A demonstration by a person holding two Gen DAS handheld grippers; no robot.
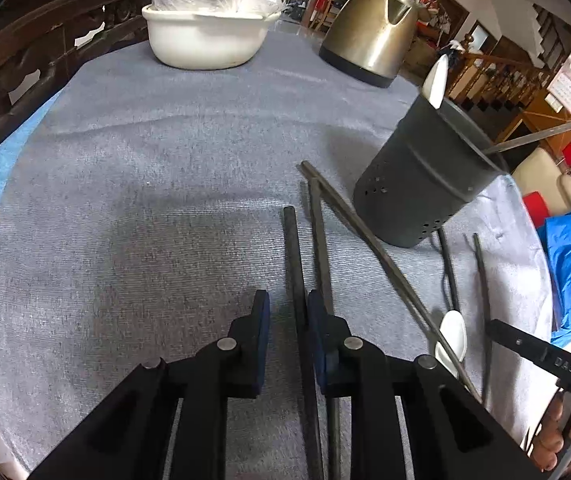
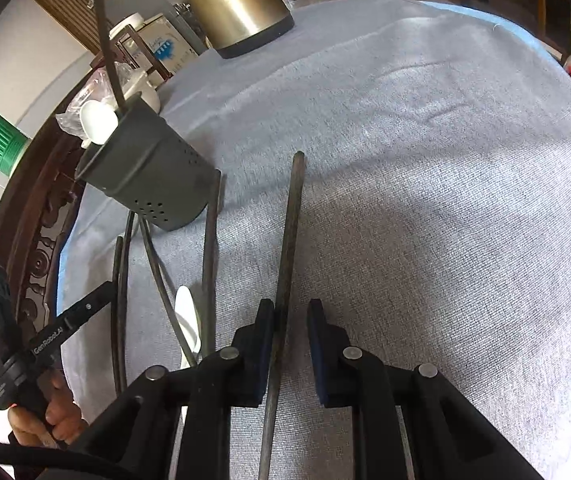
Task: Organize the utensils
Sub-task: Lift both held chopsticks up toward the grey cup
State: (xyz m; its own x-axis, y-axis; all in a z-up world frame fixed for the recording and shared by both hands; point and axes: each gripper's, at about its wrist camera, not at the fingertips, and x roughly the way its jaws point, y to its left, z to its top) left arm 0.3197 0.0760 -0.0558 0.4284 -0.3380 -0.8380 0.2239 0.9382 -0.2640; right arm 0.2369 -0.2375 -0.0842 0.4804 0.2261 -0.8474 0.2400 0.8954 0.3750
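A dark perforated utensil holder [image 1: 425, 176] is seen standing on a tabletop [image 1: 145, 184] covered with grey-blue cloth. A white spoon [image 1: 436, 80] and a thin dark chopstick [image 1: 541, 134] are already stood inside the holder.

Just in front of the holder, several more dark chopsticks [image 1: 355, 232] are laid loose on the cloth, some crossing one another, with a second white spoon [image 1: 453, 338] lying among them. Behind the holder, a brass-coloured kettle [image 1: 369, 28] and a white basin [image 1: 205, 38] are set well apart from it.

The left gripper [image 1: 288, 312] is held part open, its jaws placed on either side of one chopstick [image 1: 293, 248], with the right pad close against it; no firm hold is shown.

The right gripper [image 2: 291, 316] is likewise part open around a single chopstick [image 2: 291, 232], which rests against its left pad, with a gap on the other side.

The chopsticks are judged to be light, stiff, slim and smooth, so they may roll or pivot if pinched at one end. A hold near the middle of the length is advised. The spoon appears hard and possibly breakable, and is best taken by its handle.
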